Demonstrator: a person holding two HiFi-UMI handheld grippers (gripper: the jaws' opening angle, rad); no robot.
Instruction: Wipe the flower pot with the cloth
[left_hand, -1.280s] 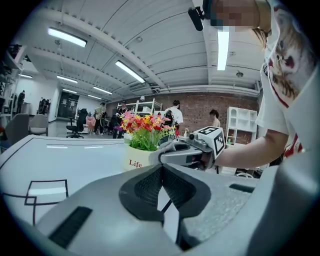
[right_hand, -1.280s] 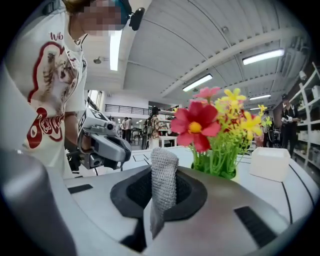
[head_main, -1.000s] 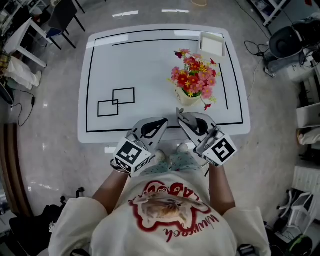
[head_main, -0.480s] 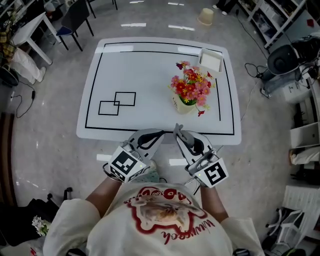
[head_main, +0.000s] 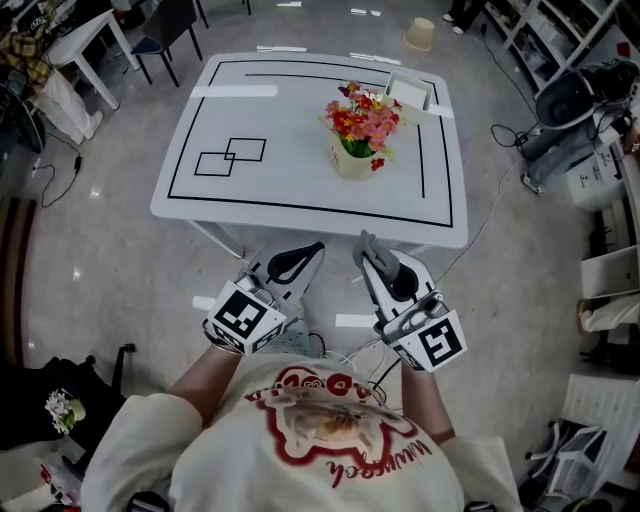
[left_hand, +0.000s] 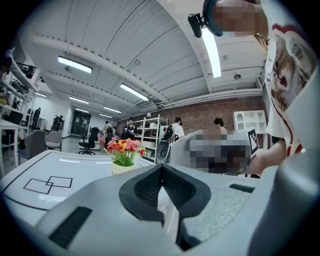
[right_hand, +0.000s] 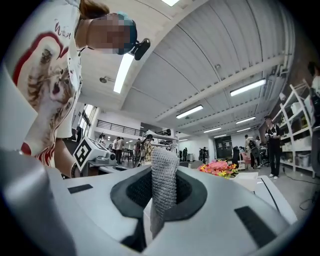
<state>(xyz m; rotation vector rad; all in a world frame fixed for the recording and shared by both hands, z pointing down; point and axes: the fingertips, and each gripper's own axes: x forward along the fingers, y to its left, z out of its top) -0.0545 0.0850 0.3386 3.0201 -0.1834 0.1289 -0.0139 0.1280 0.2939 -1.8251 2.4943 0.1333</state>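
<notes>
The right gripper (right_hand: 162, 172) is clamped on a strip of grey knitted cloth (right_hand: 163, 192) that stands up between its jaws. Just beside it, the left gripper (left_hand: 161, 169) has its jaws pressed together on nothing. Both hang short of the near edge of the white table (head_main: 250, 190). The flower pot (head_main: 351, 161), topped with red and pink flowers (head_main: 362, 117), stands well ahead, somewhat right of where the right jaws point, with a white tray (head_main: 410, 93) beyond it. Wiping seems not yet begun; next the cloth must travel forward to meet the pot's wall, perhaps with the left gripper opening to steady it
</notes>
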